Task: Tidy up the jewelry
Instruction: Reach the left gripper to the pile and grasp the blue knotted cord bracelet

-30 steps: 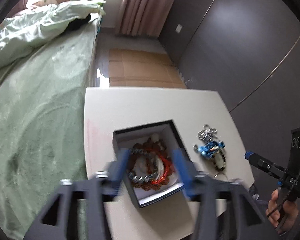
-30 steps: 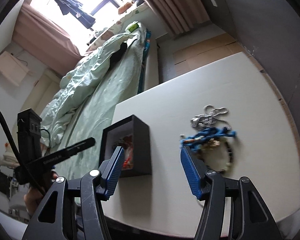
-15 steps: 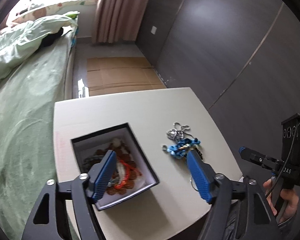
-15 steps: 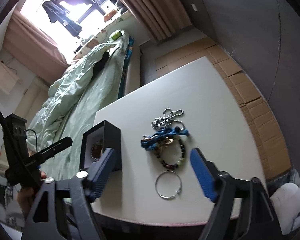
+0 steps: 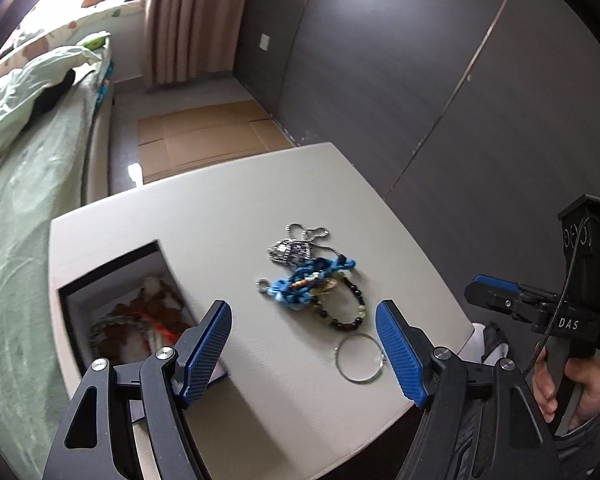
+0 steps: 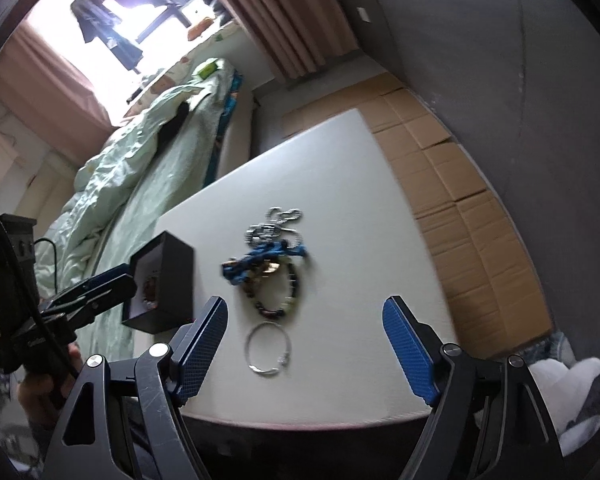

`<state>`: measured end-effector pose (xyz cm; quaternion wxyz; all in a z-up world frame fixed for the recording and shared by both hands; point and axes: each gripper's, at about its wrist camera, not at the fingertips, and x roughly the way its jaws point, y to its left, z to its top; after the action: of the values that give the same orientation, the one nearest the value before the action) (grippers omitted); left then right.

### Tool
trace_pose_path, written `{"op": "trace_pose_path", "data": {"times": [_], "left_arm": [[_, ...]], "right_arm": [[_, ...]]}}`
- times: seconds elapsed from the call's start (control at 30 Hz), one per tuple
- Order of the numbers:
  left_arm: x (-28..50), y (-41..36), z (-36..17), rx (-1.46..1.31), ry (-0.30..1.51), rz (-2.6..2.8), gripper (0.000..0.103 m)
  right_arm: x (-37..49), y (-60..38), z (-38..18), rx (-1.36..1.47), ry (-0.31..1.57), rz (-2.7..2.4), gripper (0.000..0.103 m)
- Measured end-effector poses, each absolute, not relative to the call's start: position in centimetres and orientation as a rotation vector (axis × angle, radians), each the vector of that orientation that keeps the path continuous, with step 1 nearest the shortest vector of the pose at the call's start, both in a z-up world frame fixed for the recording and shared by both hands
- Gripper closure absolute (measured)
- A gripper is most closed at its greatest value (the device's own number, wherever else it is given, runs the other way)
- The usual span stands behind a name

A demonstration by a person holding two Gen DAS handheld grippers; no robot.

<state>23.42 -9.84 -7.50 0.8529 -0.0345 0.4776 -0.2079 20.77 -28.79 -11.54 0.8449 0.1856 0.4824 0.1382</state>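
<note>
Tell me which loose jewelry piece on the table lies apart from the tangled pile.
The plain silver ring bangle: it lies alone nearest the table's front edge, while the others overlap.

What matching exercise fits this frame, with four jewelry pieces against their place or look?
Things:
1. silver ring
2. blue braid
3. ball chain
4. red cord

Places:
A. farthest of the loose pile on the table
B. inside the black box
C. alone, nearest the table's front edge
D. lying across the dark bead bracelet

Pairs: 1-C, 2-D, 3-A, 4-B
</note>
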Motion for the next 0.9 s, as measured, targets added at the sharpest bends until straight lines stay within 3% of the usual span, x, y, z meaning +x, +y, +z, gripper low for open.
{"op": "trace_pose_path", "data": {"times": [0.33, 0.5, 0.67, 0.9], "left_arm": [[25.6, -13.2, -9.3, 0.02, 1.02, -0.433, 0.028], [26.9, -14.3, -11.5, 0.08, 1.059, -0.391, 0.041], [28.0, -15.0, -13.2, 0.133, 1.083, -0.373, 0.045], [28.7, -15.5, -15.1, 0.19, 1.12, -0.347, 0.061]], "right_arm": [[20.9, -30.6, -12.6, 0.464, 1.04, 0.282, 0.023], [21.3, -31.6, -13.1, 0.523, 1.038, 0.265, 0.023], [21.9, -31.5, -13.5, 0.535, 1.047, 0.268, 0.023], [22.7, -30.6, -13.9, 0.52, 1.063, 0.279, 0.023]]}}
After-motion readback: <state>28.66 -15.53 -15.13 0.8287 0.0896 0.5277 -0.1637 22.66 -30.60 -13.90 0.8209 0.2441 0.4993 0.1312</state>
